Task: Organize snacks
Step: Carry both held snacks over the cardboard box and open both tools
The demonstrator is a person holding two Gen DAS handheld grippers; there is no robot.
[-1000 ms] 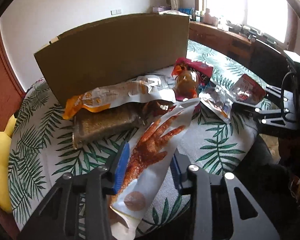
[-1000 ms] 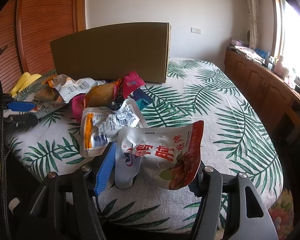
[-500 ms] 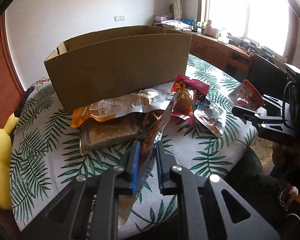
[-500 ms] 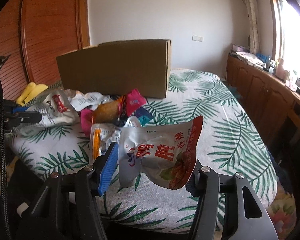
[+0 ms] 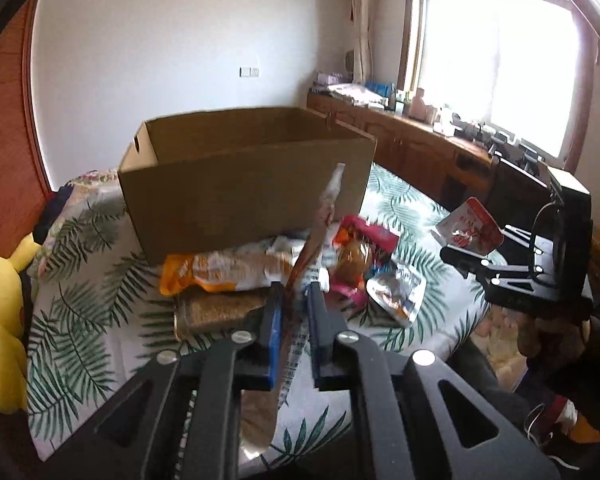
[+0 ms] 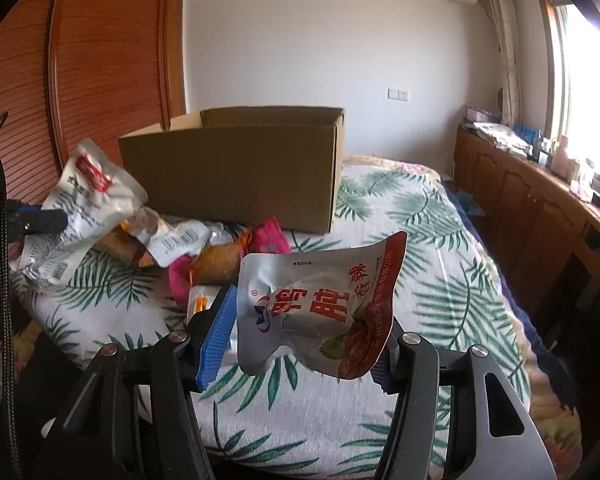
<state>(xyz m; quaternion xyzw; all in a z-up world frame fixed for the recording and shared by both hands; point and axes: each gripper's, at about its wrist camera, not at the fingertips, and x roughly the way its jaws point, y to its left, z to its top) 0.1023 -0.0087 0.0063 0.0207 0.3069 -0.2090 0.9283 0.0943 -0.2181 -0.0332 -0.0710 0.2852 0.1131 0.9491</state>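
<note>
An open cardboard box [image 5: 244,184] stands on the leaf-print bed cover [image 5: 84,300]. My left gripper [image 5: 295,300] is closing tight on a white packet with an orange-red print [image 5: 324,216], seen edge-on and lifted clear of the cover. In the right wrist view that same packet [image 6: 88,200] hangs at the far left. My right gripper [image 6: 300,352] is shut on a silver pouch with red characters [image 6: 324,304], held up in front of the box [image 6: 236,172]. Loose snacks lie before the box: an orange-white packet [image 5: 224,270], a brown one [image 5: 216,312] and a pink one [image 5: 364,240].
A yellow plush toy [image 5: 0,320] lies at the bed's left edge. A wooden cabinet [image 5: 420,152] with clutter runs under the window on the right. A wooden wardrobe [image 6: 100,60] stands behind the box on the left.
The left jaws closed on the white packet and lifted it off the cover, turning it edge-on. The right gripper rose with its silver pouch.
</note>
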